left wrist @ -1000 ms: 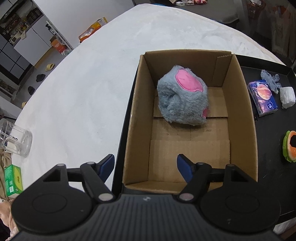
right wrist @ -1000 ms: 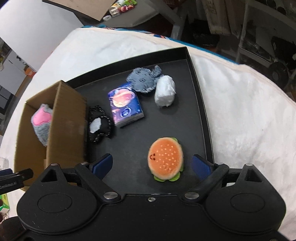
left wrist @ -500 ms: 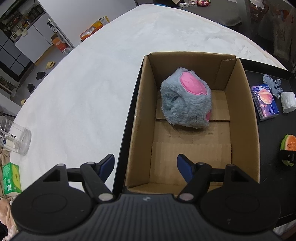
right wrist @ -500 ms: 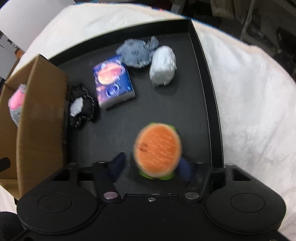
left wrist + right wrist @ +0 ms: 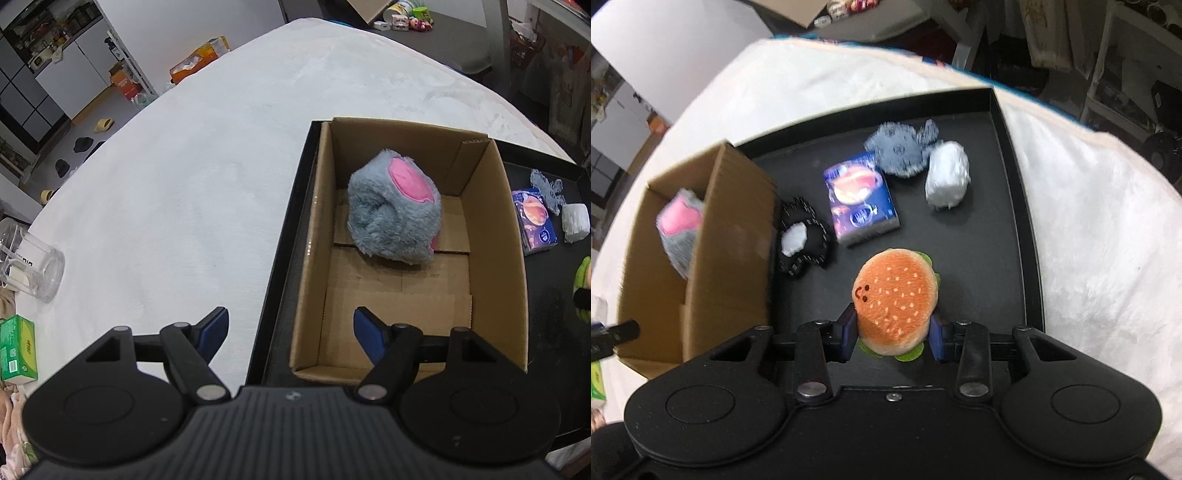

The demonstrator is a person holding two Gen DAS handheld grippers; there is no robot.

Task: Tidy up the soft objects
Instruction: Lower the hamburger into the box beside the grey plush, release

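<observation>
In the right wrist view my right gripper point(image 5: 892, 334) is closing, and its blue pads press both sides of an orange plush burger point(image 5: 897, 295) above the black tray point(image 5: 1015, 192). A grey and pink plush point(image 5: 397, 212) lies in the cardboard box point(image 5: 314, 236); the same box point(image 5: 727, 236) shows at the left of the right wrist view. My left gripper point(image 5: 290, 330) hangs open over the box's near left wall, nothing between its fingers. A sliver of the burger point(image 5: 583, 280) shows at the right edge of the left wrist view.
On the tray lie a blue tissue pack point(image 5: 860, 199), a grey fuzzy toy point(image 5: 899, 151), a white wad point(image 5: 947, 179) and a black and white plush point(image 5: 801, 242). A glass jar point(image 5: 31, 267) and green packet point(image 5: 16, 349) sit on the white tablecloth point(image 5: 184, 184).
My right gripper has closed from wide open onto the plush burger, which now sits higher between the pads. The left gripper drifted slightly and stayed open.
</observation>
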